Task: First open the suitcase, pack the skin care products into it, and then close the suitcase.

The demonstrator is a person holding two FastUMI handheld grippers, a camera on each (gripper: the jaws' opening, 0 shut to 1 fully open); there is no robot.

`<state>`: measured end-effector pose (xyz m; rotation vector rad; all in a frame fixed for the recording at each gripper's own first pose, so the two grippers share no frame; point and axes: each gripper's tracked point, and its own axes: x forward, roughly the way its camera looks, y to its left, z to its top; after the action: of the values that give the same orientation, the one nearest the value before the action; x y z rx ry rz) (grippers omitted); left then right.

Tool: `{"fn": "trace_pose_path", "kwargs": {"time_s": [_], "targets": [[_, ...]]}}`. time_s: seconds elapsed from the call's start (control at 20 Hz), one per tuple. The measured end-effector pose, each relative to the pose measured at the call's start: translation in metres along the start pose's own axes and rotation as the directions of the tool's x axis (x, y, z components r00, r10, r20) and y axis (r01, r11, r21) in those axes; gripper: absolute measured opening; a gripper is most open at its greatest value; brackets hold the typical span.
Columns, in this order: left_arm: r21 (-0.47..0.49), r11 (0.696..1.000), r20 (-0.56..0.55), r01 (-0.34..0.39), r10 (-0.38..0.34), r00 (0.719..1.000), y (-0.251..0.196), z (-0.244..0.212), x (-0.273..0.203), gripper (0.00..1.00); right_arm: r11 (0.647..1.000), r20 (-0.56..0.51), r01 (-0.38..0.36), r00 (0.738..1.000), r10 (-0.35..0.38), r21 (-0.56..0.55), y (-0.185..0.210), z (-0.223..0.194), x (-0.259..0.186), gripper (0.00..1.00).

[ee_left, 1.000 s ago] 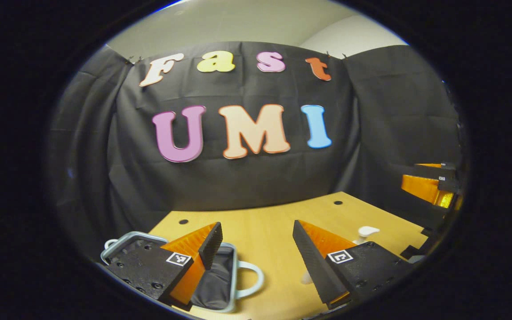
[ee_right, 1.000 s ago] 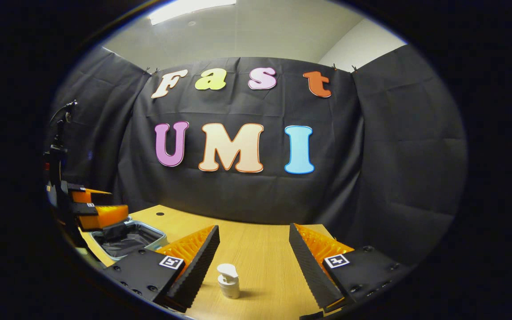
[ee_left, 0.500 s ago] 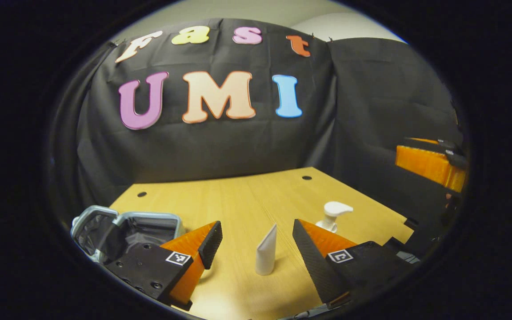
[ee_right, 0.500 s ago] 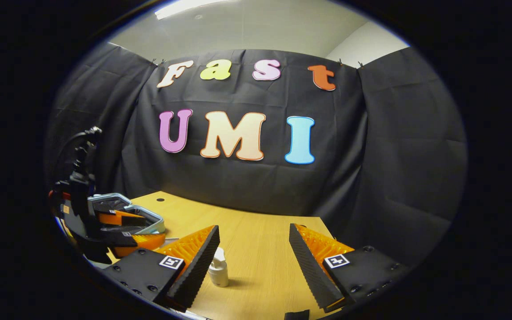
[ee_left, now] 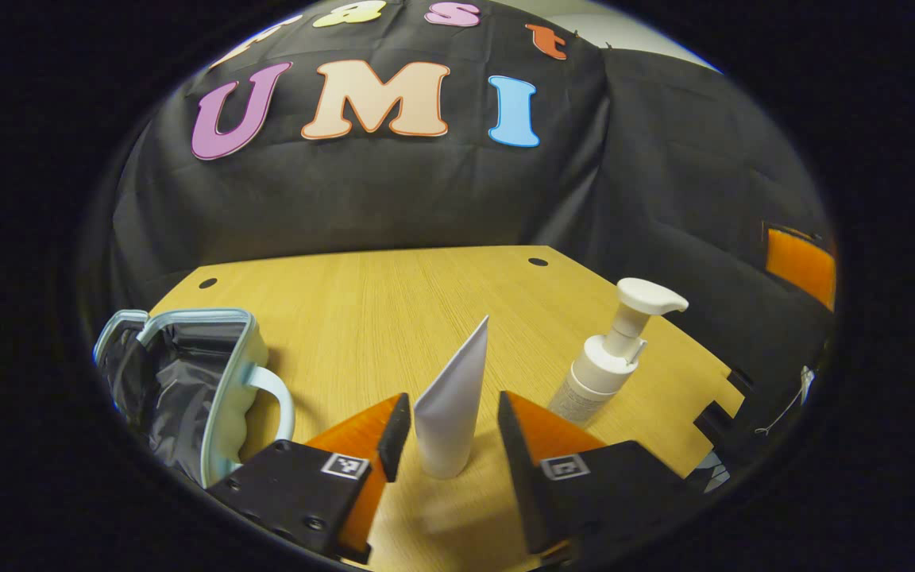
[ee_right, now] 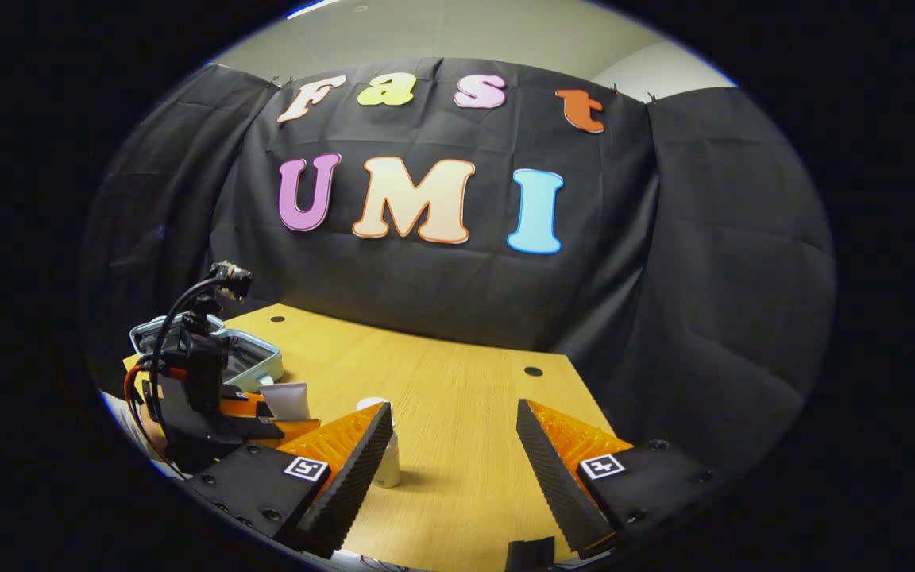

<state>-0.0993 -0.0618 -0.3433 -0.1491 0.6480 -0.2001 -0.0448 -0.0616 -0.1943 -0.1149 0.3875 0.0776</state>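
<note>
A white tube (ee_left: 449,405) stands upright on the wooden table (ee_left: 394,302), cap end down. My left gripper (ee_left: 448,433) is open with one finger on each side of the tube and a thin gap at both. A white pump bottle (ee_left: 604,365) stands just right of it. The pale blue suitcase (ee_left: 187,381) lies open at the left, showing its dark lining. In the right gripper view, my right gripper (ee_right: 453,469) is open over the table with nothing between its fingers. The pump bottle (ee_right: 386,469) peeks from behind its left finger. Farther left are the left gripper (ee_right: 203,397), the tube (ee_right: 287,400) and the suitcase (ee_right: 255,361).
Black cloth walls close in the back and right of the table (ee_right: 457,397). Small dark holes (ee_left: 538,261) mark the tabletop near its far edge. The table's right edge (ee_left: 712,381) runs close behind the pump bottle. A cable (ee_right: 164,334) loops over the left gripper.
My left gripper has swung from over the suitcase to the tube, dropped lower, and narrowed its fingers around it. The right gripper has drifted, so the bottle slipped behind its left finger.
</note>
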Motion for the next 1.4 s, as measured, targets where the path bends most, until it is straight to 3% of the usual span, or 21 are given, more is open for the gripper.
{"fn": "trace_pose_path", "kwargs": {"time_s": [0.1,0.25,0.6,0.95,1.05,1.15,1.4], "targets": [[-0.016,1.000,0.005,-0.006,0.006,1.000,0.005,0.002,0.004,0.34,1.000,-0.029,-0.014,0.999,0.014,-0.012,0.008,-0.018,0.007,0.99],[-0.042,0.999,0.013,0.012,-0.012,1.000,0.004,0.016,-0.004,0.24,0.998,-0.070,-0.044,0.997,0.042,-0.032,0.021,-0.050,0.020,0.99],[-0.026,1.000,0.108,0.007,-0.004,0.994,0.006,0.079,-0.055,0.24,0.993,-0.138,-0.117,0.984,0.115,-0.006,0.058,-0.107,0.062,0.99],[0.006,0.998,0.140,-0.070,0.069,0.988,0.024,0.097,-0.098,0.24,0.983,-0.185,-0.181,0.965,0.184,0.035,0.084,-0.139,0.099,0.98],[0.002,0.995,0.130,-0.100,0.099,0.987,0.032,0.094,-0.104,0.21,0.976,-0.182,-0.212,0.959,0.219,0.055,0.091,-0.135,0.103,0.88],[-0.009,0.992,0.125,-0.129,0.129,0.984,0.043,0.093,-0.114,0.22,0.962,-0.203,-0.265,0.941,0.272,0.059,0.104,-0.135,0.104,0.59],[-0.032,0.974,0.074,-0.225,0.227,0.971,0.098,0.095,-0.139,0.23,0.926,-0.167,-0.369,0.911,0.378,0.082,0.146,-0.087,0.084,0.57]]}}
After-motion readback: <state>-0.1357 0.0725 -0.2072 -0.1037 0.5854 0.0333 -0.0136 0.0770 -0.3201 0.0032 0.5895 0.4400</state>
